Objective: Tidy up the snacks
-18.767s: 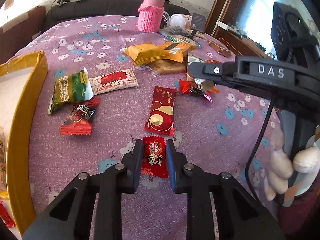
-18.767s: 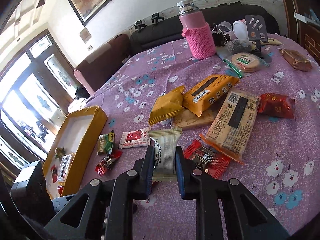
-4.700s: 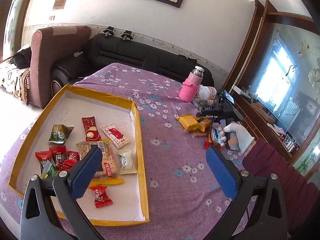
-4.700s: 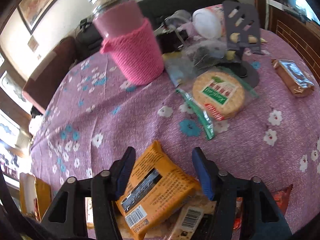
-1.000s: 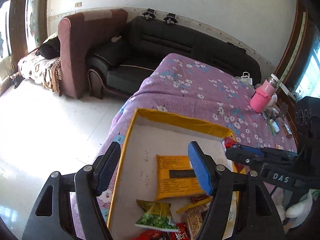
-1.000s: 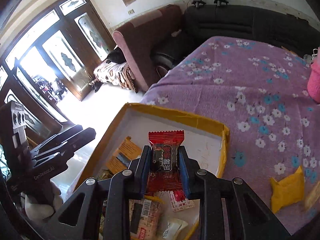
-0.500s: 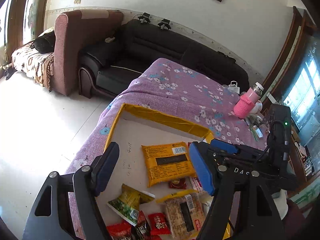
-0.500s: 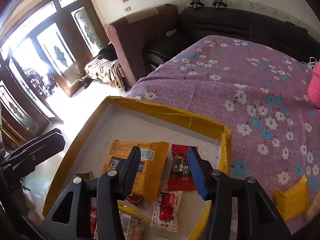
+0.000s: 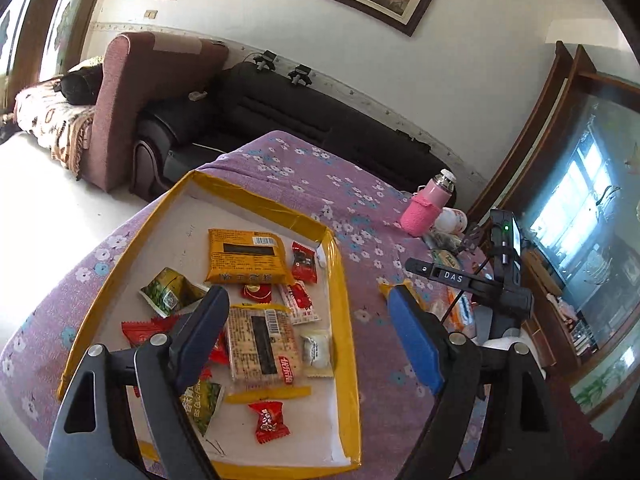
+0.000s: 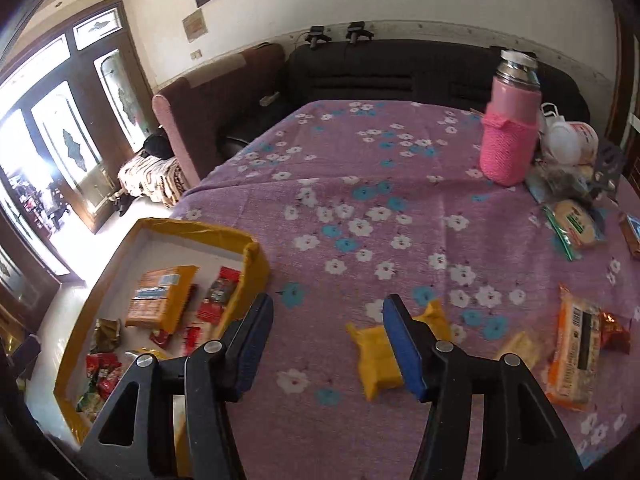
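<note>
- Spreading as you read this, your right gripper (image 10: 326, 344) has its jaws opening with nothing between them; only the purple flowered cloth (image 10: 360, 184) shows through the gap.
- Your left gripper (image 9: 308, 340) is opening as well, empty, hanging over the near part of the yellow-rimmed tray (image 9: 344, 320).
- Just past the right gripper's right finger lies the yellow packet (image 10: 376, 356), partly hidden behind that finger. If you close in from this angle, the finger could shove it across the cloth rather than straddle it (the wrapper looks slick).
- To its right sit a pale biscuit pack (image 10: 518, 346), an orange barcode pack (image 10: 576, 356) and a red foil sweet (image 10: 614, 330), close together, so a wide grab may catch two at once.
- The tray already holds most of the snacks: the large orange pack (image 9: 246, 256), a long cracker pack (image 9: 262, 344), green pouches and red sweets. Dropping more near the rim could bounce one out onto the cloth.
- Farther back stands the pink bottle (image 10: 510, 132) among clutter; a fast sweep toward that side could tip it.
- In the left view your right gripper's body (image 9: 480, 280) is close to the left gripper, so crossing paths risks a knock.
</note>
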Motion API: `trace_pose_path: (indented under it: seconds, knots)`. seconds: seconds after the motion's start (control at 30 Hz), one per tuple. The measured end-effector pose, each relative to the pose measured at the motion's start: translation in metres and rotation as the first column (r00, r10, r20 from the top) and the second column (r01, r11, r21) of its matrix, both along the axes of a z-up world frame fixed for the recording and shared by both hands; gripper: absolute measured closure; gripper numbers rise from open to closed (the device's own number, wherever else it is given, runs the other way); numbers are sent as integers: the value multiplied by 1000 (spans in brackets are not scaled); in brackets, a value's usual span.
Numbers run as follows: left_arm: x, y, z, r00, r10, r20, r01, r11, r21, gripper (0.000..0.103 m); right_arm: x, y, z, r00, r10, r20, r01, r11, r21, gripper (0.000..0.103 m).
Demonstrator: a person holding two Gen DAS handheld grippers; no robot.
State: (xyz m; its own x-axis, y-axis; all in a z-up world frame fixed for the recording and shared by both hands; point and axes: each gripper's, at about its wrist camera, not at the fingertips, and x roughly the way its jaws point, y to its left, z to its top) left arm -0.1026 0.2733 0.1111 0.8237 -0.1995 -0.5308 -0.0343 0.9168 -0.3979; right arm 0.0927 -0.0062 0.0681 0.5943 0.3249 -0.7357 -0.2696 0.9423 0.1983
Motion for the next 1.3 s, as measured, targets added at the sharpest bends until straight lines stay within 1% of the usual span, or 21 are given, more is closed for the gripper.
trace_pose_path:
  seconds: [0.07,0.13,0.2,0.27,0.33,0.37,0.4,0.43,0.5,0.6,0.63,0.67,0.7,0.73,0.77,0.87,0.93,0.97,1.07,1.2,1.3]
  knots:
    - [-4,-11,-8,1000,23,-11,-23,999,35,21,16,-14,-16,998,-42,-40,42,999,-2,44]
    - [-5,-15,-17,999,5,-37,-5,1000,5,21,32,-20,-31,994,-71,-80,71,997,-1,44]
    - [-3,-17,-24,998,-3,-64,2,1000,-21,21,44,-22,-40,991,-100,-89,99,995,-9,44]
    - [-3,-17,-27,997,2,-73,-4,999,-35,21,56,-17,-48,989,-96,-112,92,995,-34,44]
    - [-4,-18,-27,997,2,-74,-5,999,-41,21,62,-9,-58,986,-61,-156,54,998,-44,46]
    - [-4,-19,-26,998,2,-70,-5,999,-40,21,59,-5,-60,987,-41,-157,31,997,-66,46]
    - [-5,-20,-25,998,2,-67,-5,999,-36,21,52,1,-60,991,-14,-131,1,995,-102,52]
    - [-5,-22,-24,998,3,-64,-4,1000,-28,21,44,7,-60,991,27,-131,-44,991,-126,59]
    - [-5,-24,-24,998,-2,-62,0,1000,-28,21,23,16,-61,985,110,-136,-130,980,-150,63]
    - [-9,-28,-24,998,-14,-68,12,999,-29,21,-17,17,-62,965,205,-161,-228,963,-144,64]
    - [-10,-30,-25,998,-15,-69,13,1000,-28,21,-31,16,-61,964,217,-153,-240,959,-152,61]
    - [-12,-32,-25,997,-19,-69,17,999,-29,21,-44,13,-62,957,239,-167,-264,954,-145,61]
    - [-13,-34,-24,997,-24,-68,22,999,-33,21,-55,9,-61,946,265,-186,-289,951,-113,61]
    - [-14,-37,-24,997,-32,-67,29,999,-36,21,-64,2,-58,938,288,-193,-306,950,-68,64]
    - [-16,-39,-23,997,-39,-66,37,999,-36,21,-73,-10,-51,939,295,-179,-304,953,-24,64]
    - [-19,-51,-17,996,-62,-56,61,998,-24,21,-83,-57,-28,974,206,-95,-199,977,73,60]
    - [-21,-61,-14,995,-82,-51,82,997,-15,21,-75,-89,-20,994,94,-64,-86,990,108,45]
    - [-22,-66,-13,994,-93,-50,93,996,-10,21,-69,-106,-21,997,32,-70,-23,992,128,41]
    - [-21,-86,-13,989,-137,-60,138,990,17,21,-42,-138,-30,991,-69,-112,91,976,200,40]
    - [-19,-111,-17,979,-187,-84,192,979,61,21,-11,-145,-46,979,-137,-151,163,970,178,40]
    - [-16,-126,-21,972,-208,-105,219,970,105,21,9,-137,-63,966,-174,-189,207,963,173,40]
